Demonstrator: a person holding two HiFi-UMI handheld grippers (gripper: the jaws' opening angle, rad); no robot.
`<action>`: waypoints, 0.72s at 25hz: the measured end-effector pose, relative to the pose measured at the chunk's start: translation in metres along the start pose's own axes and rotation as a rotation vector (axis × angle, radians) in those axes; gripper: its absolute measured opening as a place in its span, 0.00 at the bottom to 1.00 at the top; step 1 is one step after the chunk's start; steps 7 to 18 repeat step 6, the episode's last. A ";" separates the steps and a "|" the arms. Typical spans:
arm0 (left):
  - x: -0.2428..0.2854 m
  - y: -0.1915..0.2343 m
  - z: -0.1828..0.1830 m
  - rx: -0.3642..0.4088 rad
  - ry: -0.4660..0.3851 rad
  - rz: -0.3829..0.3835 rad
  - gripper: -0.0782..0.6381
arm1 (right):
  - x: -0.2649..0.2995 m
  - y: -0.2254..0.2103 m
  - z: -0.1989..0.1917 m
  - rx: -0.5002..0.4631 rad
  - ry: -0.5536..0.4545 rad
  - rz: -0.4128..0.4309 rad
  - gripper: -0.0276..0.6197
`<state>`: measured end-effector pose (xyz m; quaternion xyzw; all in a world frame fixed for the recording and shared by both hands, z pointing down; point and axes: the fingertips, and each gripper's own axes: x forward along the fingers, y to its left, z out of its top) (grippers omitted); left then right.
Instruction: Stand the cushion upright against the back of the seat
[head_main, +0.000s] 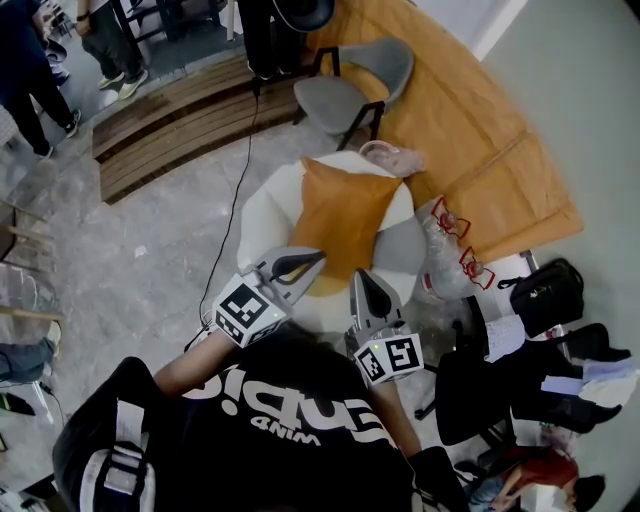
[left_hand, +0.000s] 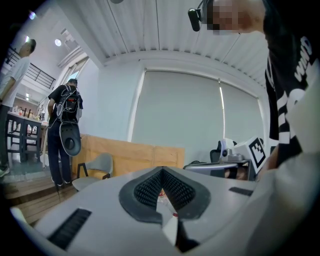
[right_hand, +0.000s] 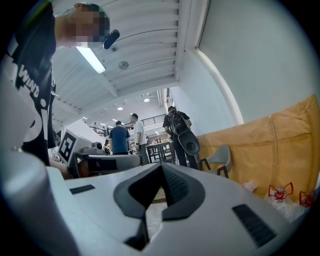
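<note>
An orange cushion (head_main: 345, 215) rests on a white round armchair (head_main: 265, 205) in the head view, its top corners towards the chair's far side; whether it leans or lies flat I cannot tell. My left gripper (head_main: 316, 257) is shut and empty, hovering at the cushion's near left corner. To the right of it, my right gripper (head_main: 362, 277) is also shut and empty, just short of the cushion's near edge. In the left gripper view the left gripper (left_hand: 162, 171) has its jaws together with nothing between them. The right gripper view shows the same of the right gripper (right_hand: 161, 167). Neither of these two views shows the cushion.
A grey chair (head_main: 350, 90) stands beyond the armchair before an orange-brown board (head_main: 470, 130). Clear plastic bags with red print (head_main: 450, 250) lie to its right, near a black bag (head_main: 545, 290) and a black office chair (head_main: 480, 390). A cable (head_main: 235, 190) crosses the floor. People stand at the far left.
</note>
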<state>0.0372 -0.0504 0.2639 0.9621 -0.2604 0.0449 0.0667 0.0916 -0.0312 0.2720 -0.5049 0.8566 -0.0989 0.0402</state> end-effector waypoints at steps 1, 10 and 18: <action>0.001 0.000 0.000 0.000 0.000 -0.001 0.12 | 0.000 -0.001 -0.001 0.001 0.001 0.000 0.07; 0.009 0.000 -0.002 -0.004 0.001 0.002 0.12 | -0.001 -0.009 -0.002 0.005 0.005 -0.001 0.07; 0.009 0.000 -0.002 -0.004 0.001 0.002 0.12 | -0.001 -0.009 -0.002 0.005 0.005 -0.001 0.07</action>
